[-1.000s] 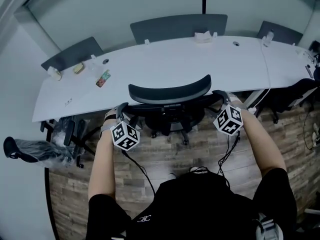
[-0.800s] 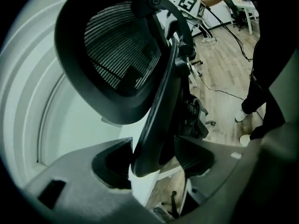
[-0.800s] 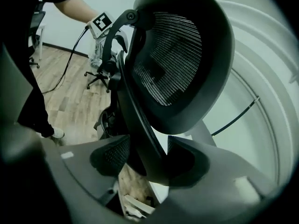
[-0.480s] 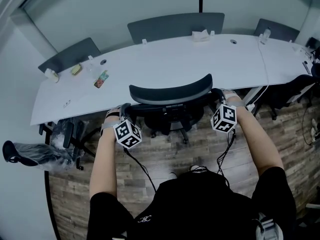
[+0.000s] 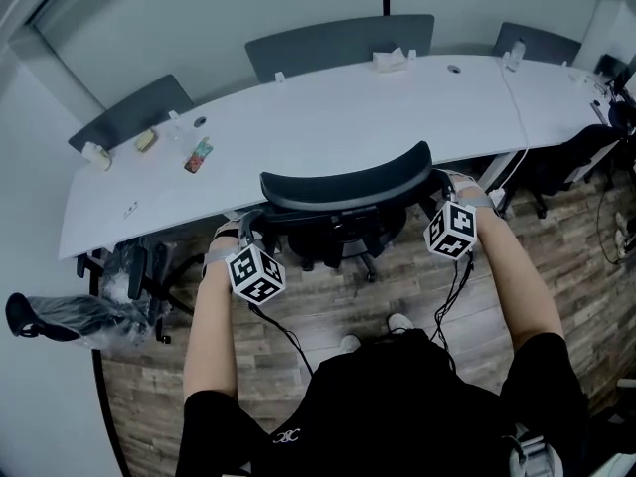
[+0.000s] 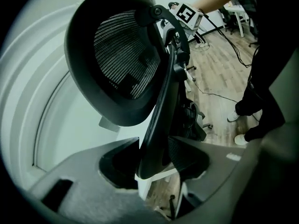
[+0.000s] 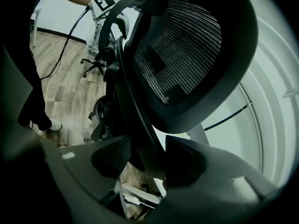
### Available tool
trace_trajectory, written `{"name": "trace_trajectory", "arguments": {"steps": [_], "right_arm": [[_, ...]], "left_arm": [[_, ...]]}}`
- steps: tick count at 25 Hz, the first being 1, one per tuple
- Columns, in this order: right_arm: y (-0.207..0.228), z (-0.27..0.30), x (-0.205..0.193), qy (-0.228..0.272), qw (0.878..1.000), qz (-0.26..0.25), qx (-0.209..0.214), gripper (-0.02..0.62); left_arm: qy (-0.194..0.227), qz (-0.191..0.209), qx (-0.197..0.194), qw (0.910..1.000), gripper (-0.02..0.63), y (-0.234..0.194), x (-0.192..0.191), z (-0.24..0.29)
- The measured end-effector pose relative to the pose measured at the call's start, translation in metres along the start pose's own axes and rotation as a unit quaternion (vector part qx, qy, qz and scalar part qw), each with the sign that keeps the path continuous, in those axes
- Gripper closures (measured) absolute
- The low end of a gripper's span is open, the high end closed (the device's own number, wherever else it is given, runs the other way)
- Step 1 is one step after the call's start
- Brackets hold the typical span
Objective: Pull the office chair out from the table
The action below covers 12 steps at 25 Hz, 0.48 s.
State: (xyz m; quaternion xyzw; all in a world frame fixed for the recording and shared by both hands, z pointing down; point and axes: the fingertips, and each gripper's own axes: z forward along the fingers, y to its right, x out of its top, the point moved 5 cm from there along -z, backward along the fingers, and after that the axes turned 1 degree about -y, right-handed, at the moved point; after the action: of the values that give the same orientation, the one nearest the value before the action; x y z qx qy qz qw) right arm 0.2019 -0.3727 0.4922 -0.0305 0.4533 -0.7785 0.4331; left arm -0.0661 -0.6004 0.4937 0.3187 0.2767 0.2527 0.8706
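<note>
office chair (image 5: 343, 192) stands close against the near edge of the curved white desk (image 5: 298, 132), with its base and castors on the plank floor (image 5: 397, 291) on the person's side of that edge. left tongs (image 5: 244, 229) hold the curved frame bar on the chair's left side; the jaws have just been closing and the pads now press on the bar. right tongs (image 5: 438, 195) clamp the matching bar on the chair's right side; those jaws closed in, then eased slightly, with the pads against the bar. open floor runs behind the chair to the person's shoes (image 5: 400, 322). plastic-wrapped chair (image 5: 70, 316) stands well to the chair's left. dark chair (image 5: 561, 162) stands to its right, apart.
</note>
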Motion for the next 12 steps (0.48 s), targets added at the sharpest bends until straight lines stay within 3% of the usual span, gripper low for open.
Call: {"name": "trace_trajectory", "arguments": {"steps": [12], "right_arm": [[-0.057, -0.057, 0.019, -0.004, 1.0, 0.029, 0.001, 0.351]], "left_arm": [[0.035, -0.012, -0.047, 0.9982, 0.42, 0.044, -0.032, -0.067]]}}
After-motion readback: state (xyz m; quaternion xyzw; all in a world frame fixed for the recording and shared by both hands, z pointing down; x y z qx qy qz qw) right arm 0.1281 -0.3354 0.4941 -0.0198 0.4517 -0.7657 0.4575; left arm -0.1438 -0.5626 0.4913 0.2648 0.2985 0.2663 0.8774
